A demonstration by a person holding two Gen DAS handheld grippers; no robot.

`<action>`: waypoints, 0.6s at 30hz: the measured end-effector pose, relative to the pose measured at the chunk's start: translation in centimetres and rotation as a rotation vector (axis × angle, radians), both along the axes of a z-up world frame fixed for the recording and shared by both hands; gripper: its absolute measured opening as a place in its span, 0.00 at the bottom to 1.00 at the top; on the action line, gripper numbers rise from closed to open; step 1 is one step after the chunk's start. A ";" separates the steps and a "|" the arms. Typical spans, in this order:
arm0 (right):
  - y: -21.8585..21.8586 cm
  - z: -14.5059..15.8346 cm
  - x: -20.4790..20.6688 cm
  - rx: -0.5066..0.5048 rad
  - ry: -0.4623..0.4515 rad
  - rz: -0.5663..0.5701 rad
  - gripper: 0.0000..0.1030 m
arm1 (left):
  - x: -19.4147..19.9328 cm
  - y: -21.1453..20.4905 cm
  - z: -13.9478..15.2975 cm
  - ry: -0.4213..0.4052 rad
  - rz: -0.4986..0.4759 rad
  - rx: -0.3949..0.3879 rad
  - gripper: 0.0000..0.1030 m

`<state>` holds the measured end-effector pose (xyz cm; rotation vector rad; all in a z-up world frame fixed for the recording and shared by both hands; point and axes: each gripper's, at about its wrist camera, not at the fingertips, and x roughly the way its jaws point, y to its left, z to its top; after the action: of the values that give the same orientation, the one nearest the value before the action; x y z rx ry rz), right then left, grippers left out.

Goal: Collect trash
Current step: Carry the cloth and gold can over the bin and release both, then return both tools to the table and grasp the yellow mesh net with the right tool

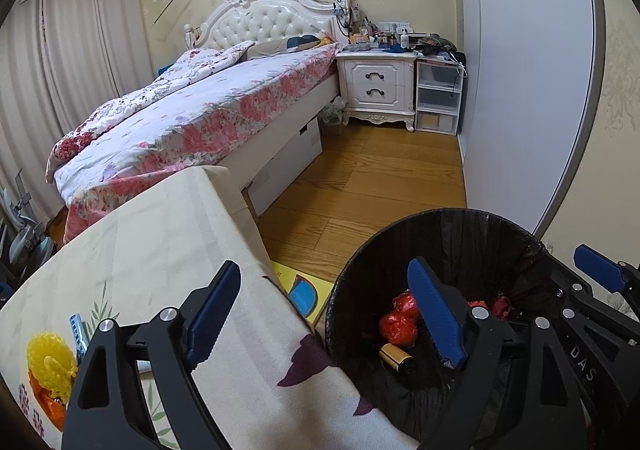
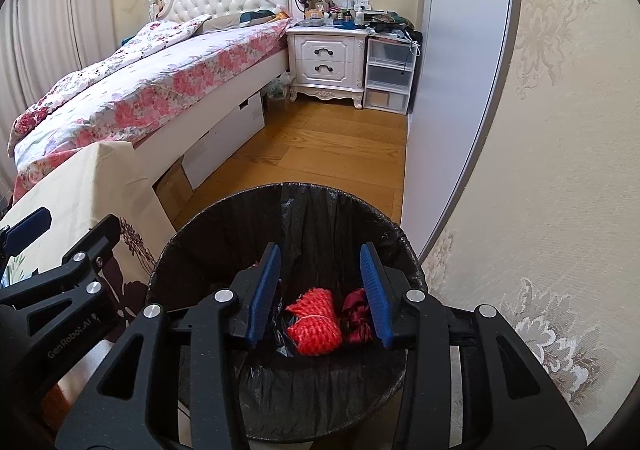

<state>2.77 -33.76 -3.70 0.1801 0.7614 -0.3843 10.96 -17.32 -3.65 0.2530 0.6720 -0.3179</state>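
The right gripper (image 2: 322, 296) hangs over the bin (image 2: 192, 250), jaws apart and empty — red scraps (image 2: 316, 320) lie below. The left gripper (image 1: 326, 314), wide open and empty, straddles the table (image 1: 160, 230) edge, near the yellow wad (image 1: 50, 364).

Bin (image 2: 224, 218) right of table (image 1: 152, 218); bed (image 1: 192, 110) behind; trash (image 2: 316, 322) in bin.

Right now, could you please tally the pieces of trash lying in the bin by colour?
Bright red mesh wad: 1
Dark red wrapper: 1
Gold-and-black cylinder: 1
Total in the bin: 3
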 end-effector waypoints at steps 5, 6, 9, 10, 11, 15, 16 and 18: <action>1.2 0.5 -0.2 -0.003 -0.004 0.030 0.41 | -1.1 2.2 1.1 -0.018 0.033 -0.008 0.81; 1.6 0.6 -0.3 -0.002 -0.005 0.039 0.41 | -1.2 2.6 1.2 -0.019 0.041 -0.008 0.81; 2.9 0.7 -0.6 0.005 -0.007 0.076 0.41 | -1.8 4.4 1.5 -0.015 0.072 -0.009 0.81; 3.3 0.9 -0.7 0.006 -0.008 0.087 0.42 | -2.1 5.1 1.6 -0.015 0.085 -0.010 0.81; 3.9 1.0 -0.6 0.006 -0.008 0.101 0.42 | -2.3 5.7 1.7 -0.015 0.095 -0.011 0.81; 6.4 1.3 -0.7 0.009 -0.010 0.161 0.42 | -3.4 8.8 2.2 -0.020 0.147 -0.017 0.81; 7.1 1.5 -0.6 0.010 -0.011 0.181 0.42 | -3.7 9.6 2.4 -0.020 0.162 -0.022 0.81; 8.6 1.7 -0.8 0.008 -0.015 0.212 0.42 | -4.2 11.2 2.8 -0.026 0.190 -0.027 0.81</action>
<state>2.00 -25.20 -2.00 0.1085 0.7588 -0.1786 6.75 -6.08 -0.84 0.1659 0.6604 -0.1415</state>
